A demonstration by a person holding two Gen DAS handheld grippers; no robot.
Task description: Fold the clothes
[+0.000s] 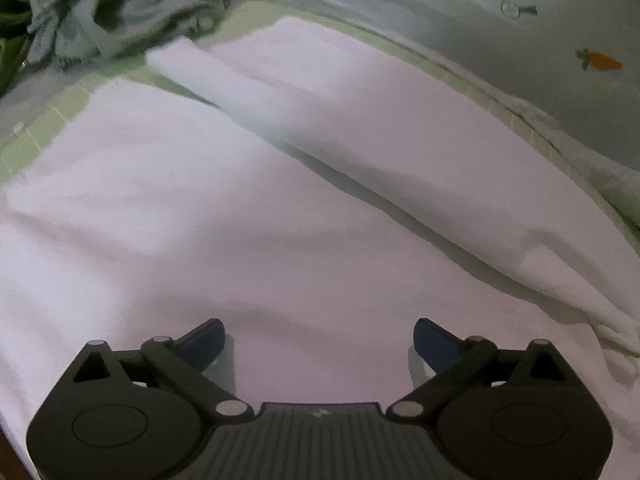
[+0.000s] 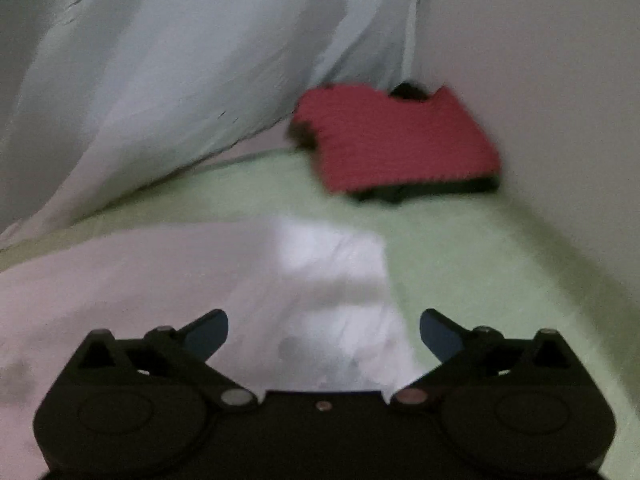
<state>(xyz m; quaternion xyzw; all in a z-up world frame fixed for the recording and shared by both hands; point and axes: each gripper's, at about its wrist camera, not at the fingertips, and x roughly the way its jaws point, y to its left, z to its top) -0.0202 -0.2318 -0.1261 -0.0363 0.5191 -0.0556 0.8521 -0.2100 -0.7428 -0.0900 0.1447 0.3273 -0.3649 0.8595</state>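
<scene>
A white garment (image 1: 248, 216) lies spread over a light green bed sheet (image 1: 52, 120). One part of it is folded over in a long band (image 1: 360, 128) from the far left toward the right edge. My left gripper (image 1: 319, 340) hovers over the near part of the cloth, jaws wide apart, nothing between them. In the right wrist view a corner of the same white garment (image 2: 320, 280) lies on the green sheet (image 2: 500, 280). My right gripper (image 2: 324, 334) stands open just above that corner, holding nothing.
A crumpled grey-green cloth pile (image 1: 120, 12) sits at the far left. A folded red knit garment (image 2: 396, 140) on something dark lies in the far corner. A pale curtain (image 2: 180, 80) hangs behind the bed. The wall bears a carrot sticker (image 1: 600, 60).
</scene>
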